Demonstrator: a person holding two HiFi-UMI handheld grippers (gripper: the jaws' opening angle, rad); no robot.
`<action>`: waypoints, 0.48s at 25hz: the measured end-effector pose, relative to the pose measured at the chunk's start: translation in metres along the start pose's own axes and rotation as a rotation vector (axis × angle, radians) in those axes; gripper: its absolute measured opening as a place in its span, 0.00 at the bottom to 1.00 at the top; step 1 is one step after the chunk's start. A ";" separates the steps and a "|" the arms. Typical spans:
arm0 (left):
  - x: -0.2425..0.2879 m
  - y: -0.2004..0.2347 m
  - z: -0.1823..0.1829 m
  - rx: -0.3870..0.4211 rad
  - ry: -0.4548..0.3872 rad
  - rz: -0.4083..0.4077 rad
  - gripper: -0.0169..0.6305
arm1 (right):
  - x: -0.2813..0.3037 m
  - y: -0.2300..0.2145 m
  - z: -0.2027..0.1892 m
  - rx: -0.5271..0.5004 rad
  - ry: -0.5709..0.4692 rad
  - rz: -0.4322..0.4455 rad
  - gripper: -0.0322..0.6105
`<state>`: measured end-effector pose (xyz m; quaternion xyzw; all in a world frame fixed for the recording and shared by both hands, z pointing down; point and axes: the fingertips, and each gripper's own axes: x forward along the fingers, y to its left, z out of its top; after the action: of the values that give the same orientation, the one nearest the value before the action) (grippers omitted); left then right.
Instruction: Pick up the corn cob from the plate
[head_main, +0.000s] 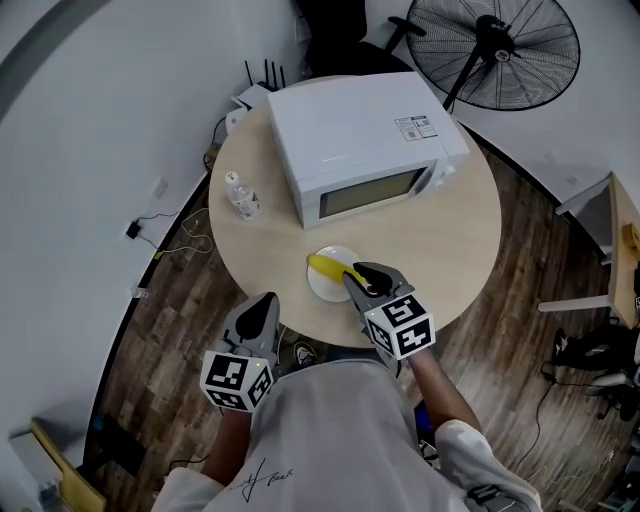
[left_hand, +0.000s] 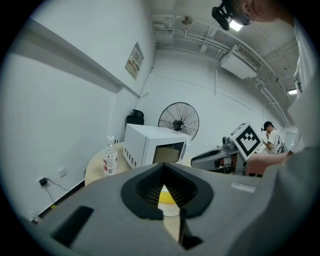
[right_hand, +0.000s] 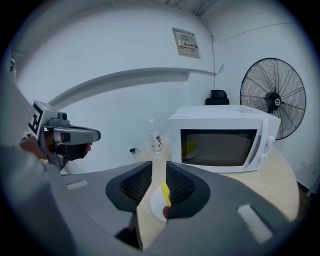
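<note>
On the round desk, before the microwave, the right gripper is held over the plate, fingers slightly parted about the corn cob lying there; the left gripper's fingers are pressed together, empty

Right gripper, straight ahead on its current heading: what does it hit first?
Most likely the corn cob on the plate. It lies just ahead of the right gripper, whose jaws stand apart, and nearer the right-hand jaw. Depth is hard to judge, so it might brush the plate first.
</note>
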<state>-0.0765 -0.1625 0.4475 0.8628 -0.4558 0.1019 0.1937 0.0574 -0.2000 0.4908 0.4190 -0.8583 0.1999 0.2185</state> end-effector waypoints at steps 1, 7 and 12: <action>0.000 0.001 0.000 -0.001 0.001 0.003 0.02 | 0.002 0.000 -0.001 -0.001 0.006 0.002 0.21; 0.000 0.006 -0.002 -0.009 0.012 0.016 0.02 | 0.015 -0.005 -0.010 -0.006 0.042 0.009 0.22; -0.001 0.012 -0.005 -0.019 0.015 0.032 0.02 | 0.025 -0.008 -0.017 0.002 0.071 0.019 0.22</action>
<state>-0.0866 -0.1657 0.4542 0.8528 -0.4688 0.1070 0.2037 0.0534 -0.2114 0.5200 0.4037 -0.8538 0.2176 0.2463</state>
